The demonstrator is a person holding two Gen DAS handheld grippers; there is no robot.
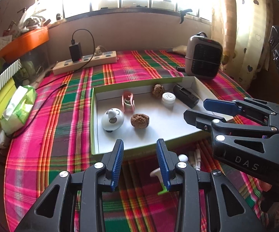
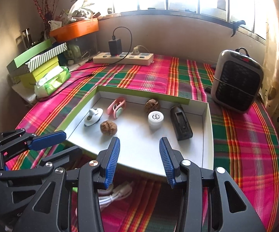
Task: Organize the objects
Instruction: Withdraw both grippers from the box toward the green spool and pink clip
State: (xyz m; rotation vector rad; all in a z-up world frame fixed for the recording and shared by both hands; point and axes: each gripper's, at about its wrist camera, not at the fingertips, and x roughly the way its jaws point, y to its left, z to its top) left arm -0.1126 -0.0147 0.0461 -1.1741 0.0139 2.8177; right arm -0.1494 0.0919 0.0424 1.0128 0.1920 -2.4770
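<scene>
A shallow white tray with a green rim [image 1: 95, 127] [image 2: 205, 133] lies on the plaid tablecloth. In it are two walnuts [image 1: 139, 120] [image 2: 108, 127], a white smiley dome [image 1: 112, 119] [image 2: 93, 117], a pink clip [image 1: 128, 102] [image 2: 117, 106], a white jar [image 1: 168, 98] [image 2: 155, 120] and a dark block [image 1: 185, 95] [image 2: 181, 124]. My left gripper [image 1: 140, 163] [image 2: 60, 143] is open and empty at the tray's near edge. My right gripper [image 2: 139, 161] [image 1: 201, 109] is open and empty over the tray's near right. White plastic pieces [image 1: 189, 159] [image 2: 118, 192] lie on the cloth below both grippers.
A power strip [image 1: 85, 62] [image 2: 123, 58] with a black charger and cable sits at the back. A small heater [image 1: 203, 57] [image 2: 237, 80] stands at the right. Stacked boxes [image 1: 0, 89] [image 2: 38, 63] and a tissue pack [image 1: 18, 109] [image 2: 52, 83] line the left.
</scene>
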